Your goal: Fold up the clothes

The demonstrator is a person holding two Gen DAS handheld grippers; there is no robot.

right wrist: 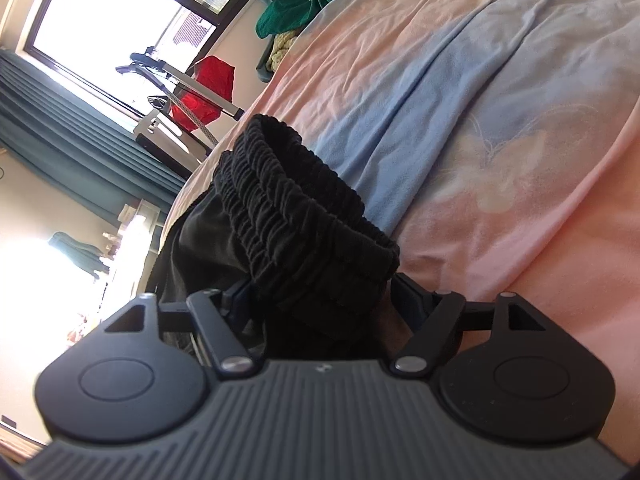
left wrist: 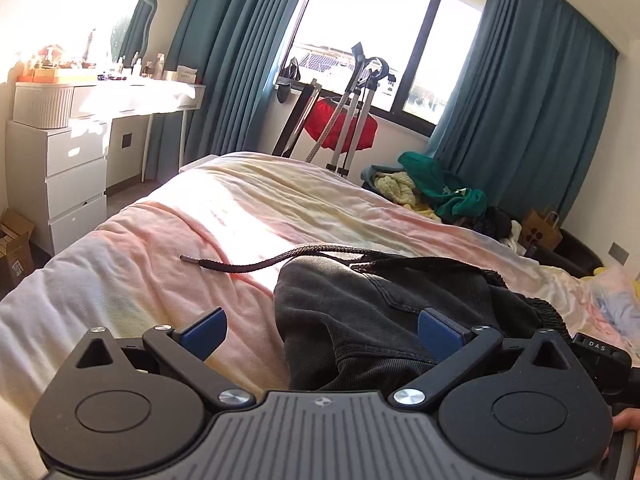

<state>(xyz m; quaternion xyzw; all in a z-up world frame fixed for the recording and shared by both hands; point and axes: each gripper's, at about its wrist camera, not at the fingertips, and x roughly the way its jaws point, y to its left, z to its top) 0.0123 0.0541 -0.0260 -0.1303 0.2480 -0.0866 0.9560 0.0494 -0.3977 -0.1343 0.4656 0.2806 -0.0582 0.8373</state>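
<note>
Lying on the bed (left wrist: 168,240) at lower centre of the left view, the black trousers (left wrist: 360,320) sit between the wide-open fingers of the left tool (left wrist: 320,330); a drawstring (left wrist: 256,263) trails left, clothes pile (left wrist: 436,192) at right. Right view: right tool (right wrist: 320,300) straddles the elastic waistband (right wrist: 304,216), fingertips hidden, grip unclear.

Harsh daylight from the window (left wrist: 376,20) overexposes the fisheye-curved edges.

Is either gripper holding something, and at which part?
Right gripper: elastic waistband of the black fabric shorts. Left gripper: jaws open, holding nothing.
</note>
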